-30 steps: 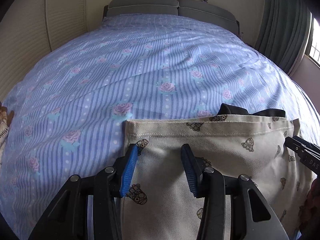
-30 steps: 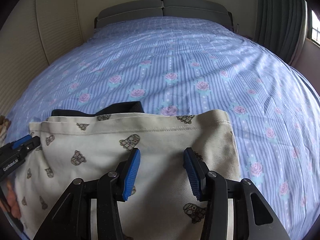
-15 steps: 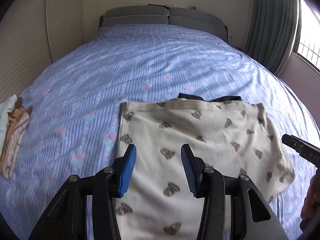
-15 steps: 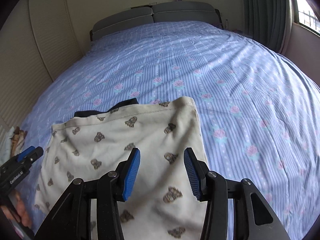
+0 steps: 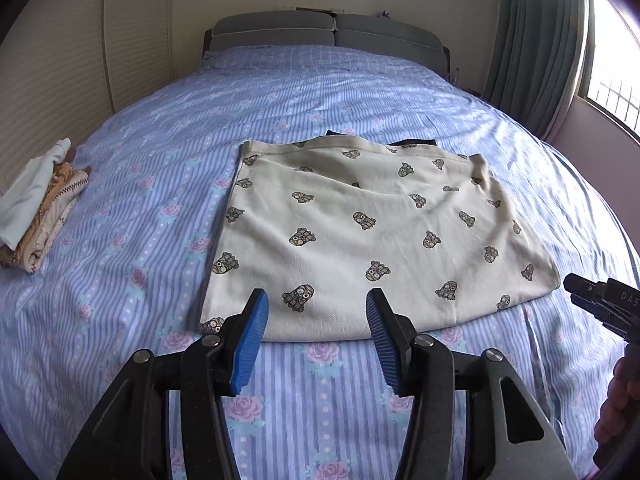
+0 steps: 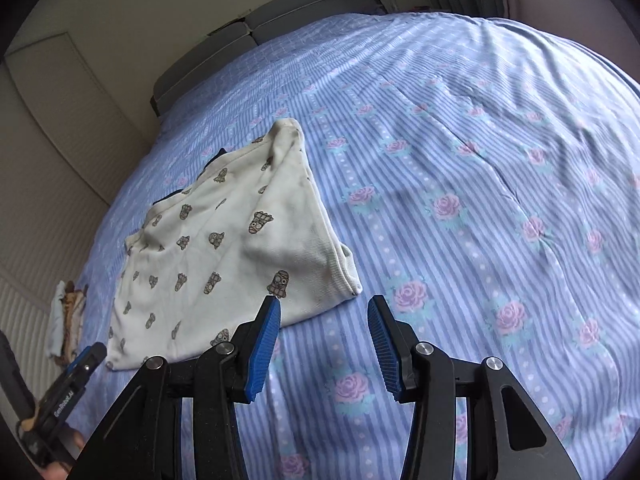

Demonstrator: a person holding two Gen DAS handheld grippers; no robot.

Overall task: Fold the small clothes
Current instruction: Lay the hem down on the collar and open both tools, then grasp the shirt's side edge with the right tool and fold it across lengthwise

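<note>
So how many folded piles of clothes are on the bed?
2. The cream printed garment lies folded in the middle of the bed. A small stack of folded clothes sits near the bed's left edge. Nothing else shows, though more may lie out of view.

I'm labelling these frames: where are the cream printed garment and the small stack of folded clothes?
Cream printed garment [image 5: 360, 236], left wrist view, middle of its top layer.
Stack of folded clothes [image 5: 40, 216], left wrist view, its upper side.

One cream garment [image 5: 372, 232], one folded pile [image 5: 38, 216], two claws [image 5: 316, 340].
</note>
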